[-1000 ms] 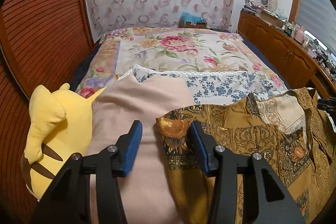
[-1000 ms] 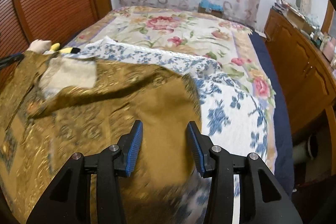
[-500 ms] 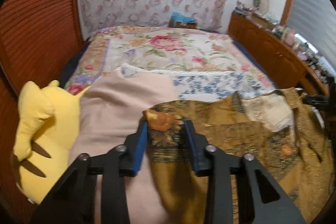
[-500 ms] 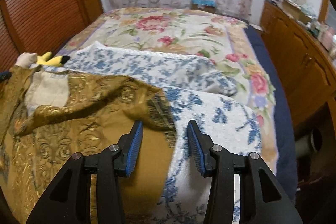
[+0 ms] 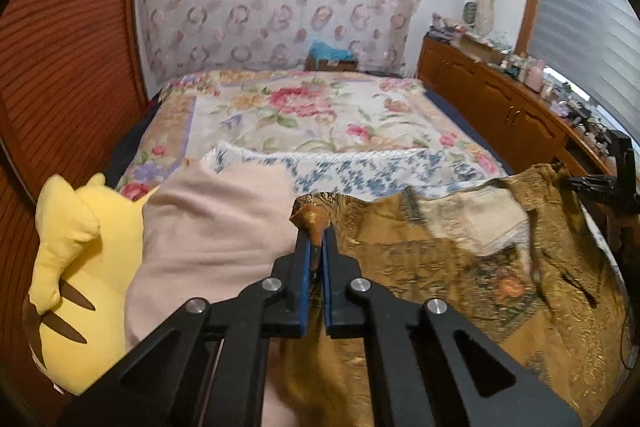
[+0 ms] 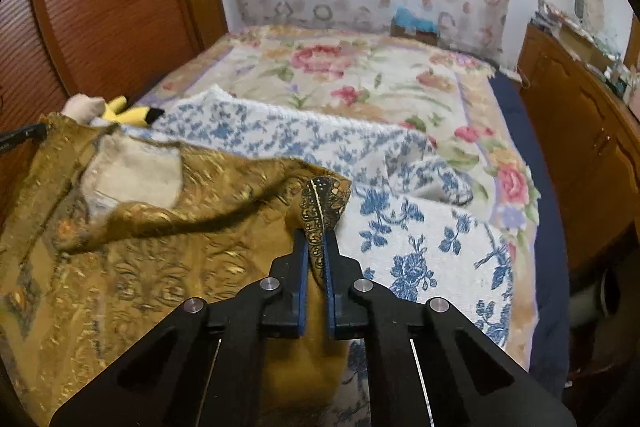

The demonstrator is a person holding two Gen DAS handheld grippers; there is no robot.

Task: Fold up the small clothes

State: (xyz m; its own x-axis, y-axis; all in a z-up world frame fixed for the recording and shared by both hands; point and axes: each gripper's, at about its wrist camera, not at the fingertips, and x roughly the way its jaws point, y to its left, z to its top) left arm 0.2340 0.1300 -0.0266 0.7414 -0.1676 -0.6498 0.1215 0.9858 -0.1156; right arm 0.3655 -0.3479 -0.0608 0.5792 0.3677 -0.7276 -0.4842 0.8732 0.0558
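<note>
A gold-brown patterned garment [image 5: 460,267] lies spread on the bed, its pale lining showing near the collar; it also shows in the right wrist view [image 6: 140,247]. My left gripper [image 5: 316,239] is shut on the garment's left corner, which pokes up between the blue pads. My right gripper [image 6: 316,239] is shut on the garment's right corner, its black-and-gold hem sticking up between the pads. The right gripper also shows far right in the left wrist view [image 5: 612,183].
A yellow plush toy [image 5: 68,267] and a beige cloth [image 5: 208,219] lie left of the garment. A blue-flowered white cloth [image 6: 420,227] lies under and right of it, on a floral bedspread [image 5: 312,111]. A wooden dresser [image 5: 500,107] runs along the right; a wooden slatted wall [image 5: 60,47] stands left.
Both grippers were open over the garment's corners a second ago. Both have now closed on those corners, and the fabric is pinched up between the pads.
</note>
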